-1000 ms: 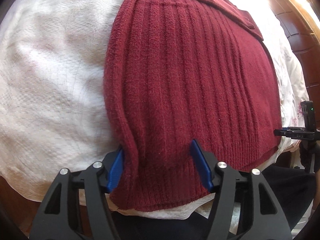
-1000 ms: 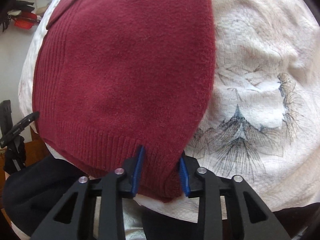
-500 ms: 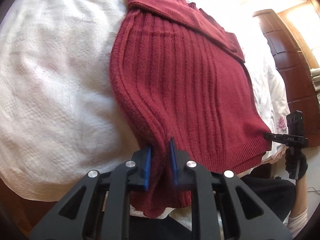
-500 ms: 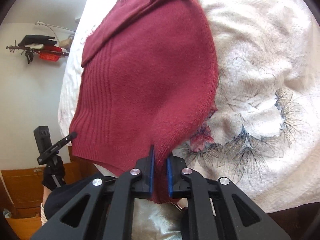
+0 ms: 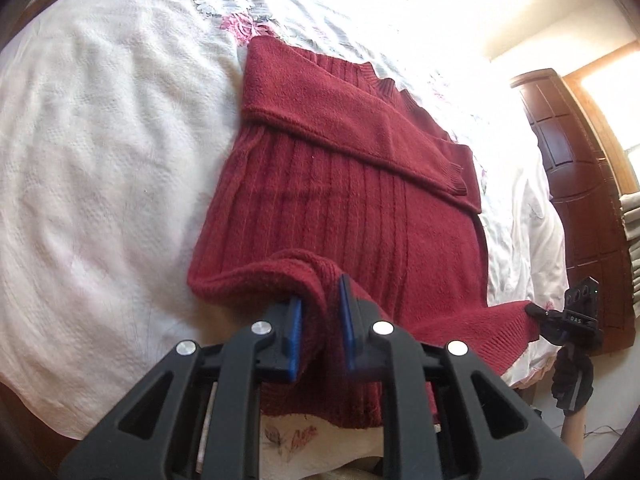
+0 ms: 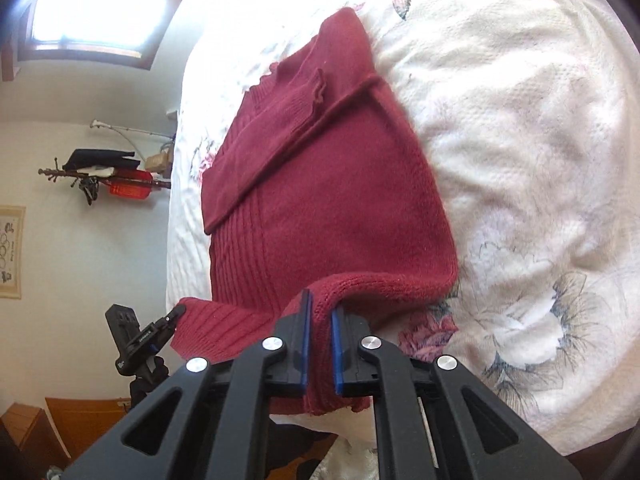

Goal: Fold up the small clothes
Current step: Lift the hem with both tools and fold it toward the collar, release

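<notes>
Maroon knit fills the left wrist view: the sweater (image 5: 344, 208) lies flat on the white bedspread (image 5: 100, 152), with its sleeves (image 5: 360, 120) folded across the chest near the collar. The left gripper (image 5: 320, 328) has its blue-padded fingers (image 5: 295, 336) closed on the hem corner at the sweater's left side, and the pinched cloth rises off the bed in a soft hump. At the far right of this view the right gripper (image 5: 576, 316) pinches the opposite hem corner, with a stretch of ribbed hem hanging between the two.

From the right wrist view, the right gripper (image 6: 319, 344) has its fingers (image 6: 339, 348) clamped on its own hem corner, the ribbing curling up over the tips. The left gripper (image 6: 160, 326) shows at lower left, holding the other corner. The sweater's body (image 6: 320, 208) stays spread on the bed, the collar end farthest away.

The step in hand looks like carrying the hem up toward the collar to halve the garment. To do it well, I would lift both corners to the same height, keep the hem lightly taut so the middle does not sag or drag, travel straight along the sweater's length, and lay the hem level with the shoulders before letting go. Uneven lift would likely skew the fold and disturb the sleeves.
</notes>
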Motion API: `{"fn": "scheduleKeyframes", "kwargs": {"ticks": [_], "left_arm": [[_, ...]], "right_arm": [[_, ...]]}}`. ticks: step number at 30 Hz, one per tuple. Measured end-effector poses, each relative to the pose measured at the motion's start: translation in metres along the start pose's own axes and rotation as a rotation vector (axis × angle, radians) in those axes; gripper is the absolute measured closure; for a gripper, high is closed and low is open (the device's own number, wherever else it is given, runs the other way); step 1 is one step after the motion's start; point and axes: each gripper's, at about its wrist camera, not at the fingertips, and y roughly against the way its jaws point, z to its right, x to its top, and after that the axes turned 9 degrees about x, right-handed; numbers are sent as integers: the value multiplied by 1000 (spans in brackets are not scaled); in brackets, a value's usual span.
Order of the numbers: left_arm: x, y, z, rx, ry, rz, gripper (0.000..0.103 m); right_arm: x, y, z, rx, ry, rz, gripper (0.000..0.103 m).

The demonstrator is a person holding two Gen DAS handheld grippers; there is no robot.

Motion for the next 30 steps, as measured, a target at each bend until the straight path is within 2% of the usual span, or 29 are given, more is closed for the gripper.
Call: {"fn": "scheduleKeyframes", "kwargs": {"ticks": [3,6,12,14,18,20,23,24,26,27,30], "left_arm": [[17,-15,-1,26,19,-3,88],[35,-29,-6,38,34,2,88],[64,-64,-26,9,103,-35,87],[74,-73,-31,-30,130,-51,84],[88,-86,-48,-158,236,-48,83],[92,-90,-47,-163,210,-41,83],[94,-88,-41,-150,124,-48,83],[96,-85,-42,-151,101,-56,83],[98,-72,-51,-168,99,-20,80],[100,-64,-58,-156,109,12,69],[104,-43,-64,-75,54,100,63]], "right_arm": [[28,-9,6,21,-52,19,95],[54,-25,12,6,-79,34,95],[96,-53,24,-26,-99,21,95],[105,-57,28,-15,-109,22,95],[119,-62,37,15,-136,23,92],[126,-64,37,-24,-107,22,89],[134,-48,40,-84,-82,83,69],[136,-41,39,-113,-53,103,69],[136,-28,35,-164,10,115,69],[136,-23,32,-173,39,121,69],[133,-14,18,-202,151,122,68]]}}
